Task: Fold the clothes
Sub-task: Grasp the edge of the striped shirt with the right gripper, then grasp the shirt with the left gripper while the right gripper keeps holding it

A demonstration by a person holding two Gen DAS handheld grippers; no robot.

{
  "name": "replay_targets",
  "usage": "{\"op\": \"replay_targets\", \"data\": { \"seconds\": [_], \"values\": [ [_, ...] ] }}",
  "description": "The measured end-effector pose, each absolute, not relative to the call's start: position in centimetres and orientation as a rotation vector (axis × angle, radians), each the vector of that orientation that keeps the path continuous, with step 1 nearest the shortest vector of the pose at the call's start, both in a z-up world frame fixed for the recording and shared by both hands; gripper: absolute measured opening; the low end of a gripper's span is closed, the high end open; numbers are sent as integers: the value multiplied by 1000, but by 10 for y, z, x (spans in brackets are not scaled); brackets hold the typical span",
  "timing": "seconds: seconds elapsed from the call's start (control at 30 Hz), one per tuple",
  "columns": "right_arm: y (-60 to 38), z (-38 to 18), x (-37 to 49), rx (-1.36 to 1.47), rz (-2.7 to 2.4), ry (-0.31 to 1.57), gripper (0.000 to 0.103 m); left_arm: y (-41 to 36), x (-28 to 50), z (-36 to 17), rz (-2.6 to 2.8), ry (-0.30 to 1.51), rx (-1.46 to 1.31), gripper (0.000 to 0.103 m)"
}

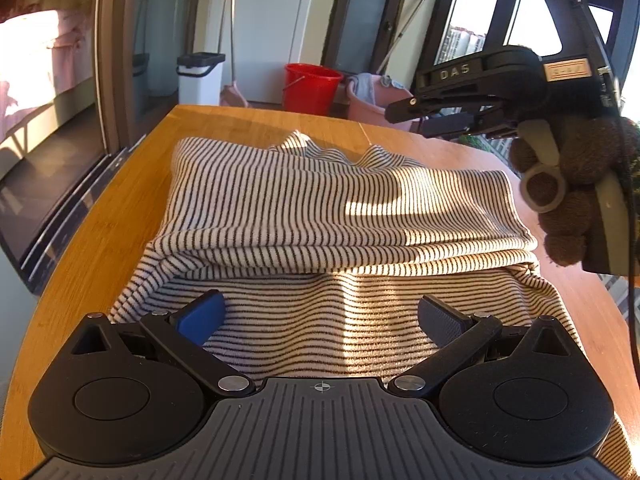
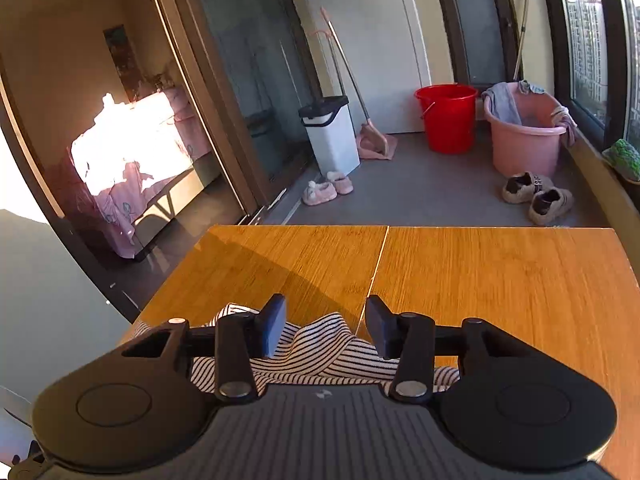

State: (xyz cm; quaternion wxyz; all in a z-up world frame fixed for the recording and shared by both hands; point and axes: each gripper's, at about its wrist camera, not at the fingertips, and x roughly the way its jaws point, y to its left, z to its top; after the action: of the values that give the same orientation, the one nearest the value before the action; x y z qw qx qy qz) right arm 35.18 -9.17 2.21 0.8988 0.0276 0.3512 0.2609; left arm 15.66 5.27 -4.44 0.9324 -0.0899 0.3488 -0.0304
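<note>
Striped shirt (image 1: pixel 320 216) sits mid-tabletop (image 2: pixel 500 280), already doubled over once, so folding's maybe halfway; the near layer is loose and needs another fold. Left claw (image 1: pixel 320 316) hovers wide open over the shirt's near edge. Right claw (image 2: pixel 325 326), up above its far edge, is partly open, gripping nothing.

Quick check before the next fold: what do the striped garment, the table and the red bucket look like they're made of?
Striped garment: soft knit fabric, probably cotton jersey; fine dark stripes on cream, and it drapes and creases limply.
Table: wood or bamboo-look board with a smooth satin finish; long straight grain and a centre seam; whether it is solid or laminate is unclear.
Red bucket: moulded plastic, glossy, with a uniform colour and a rolled rim.
</note>
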Motion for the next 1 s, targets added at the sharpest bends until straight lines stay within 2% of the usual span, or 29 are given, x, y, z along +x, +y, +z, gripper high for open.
{"op": "replay_targets", "data": {
  "seconds": [0.07, 0.13, 0.23, 0.27, 0.3, 0.33, 0.4, 0.47, 0.57, 0.7, 0.87, 1.0],
  "values": [
    [-75, 9, 361, -32, 532, 738, 52, 56, 154, -45, -72, 706, -204, 103],
    [-64, -6, 368, -71, 518, 770, 68, 61, 153, -45, -82, 697, -228, 103],
    [-58, -21, 372, -75, 530, 821, 68, 63, 152, -45, -88, 689, -246, 103],
    [-56, -21, 369, -93, 547, 817, 62, 64, 151, -44, -90, 686, -251, 103],
    [-52, -20, 364, -120, 569, 810, 42, 65, 151, -44, -92, 684, -258, 103],
    [-49, -18, 359, -149, 575, 796, 30, 67, 150, -43, -98, 682, -268, 103],
    [-46, -9, 344, -200, 590, 747, 12, 73, 147, -38, -120, 674, -262, 103],
    [-54, 11, 325, -176, 625, 685, 11, 80, 141, -28, -146, 656, -241, 103],
    [-77, 51, 283, -105, 703, 600, 10, 103, 118, 4, -137, 516, -220, 103],
    [-105, 82, 209, -65, 839, 565, 9, 132, 99, 47, -120, 407, -297, 103],
    [-119, 60, 119, -101, 953, 687, 9, 130, 79, 64, -161, 385, -303, 103],
    [-122, 32, 84, -165, 941, 774, 7, 119, 77, 56, -206, 472, -276, 103]
  ]
}}
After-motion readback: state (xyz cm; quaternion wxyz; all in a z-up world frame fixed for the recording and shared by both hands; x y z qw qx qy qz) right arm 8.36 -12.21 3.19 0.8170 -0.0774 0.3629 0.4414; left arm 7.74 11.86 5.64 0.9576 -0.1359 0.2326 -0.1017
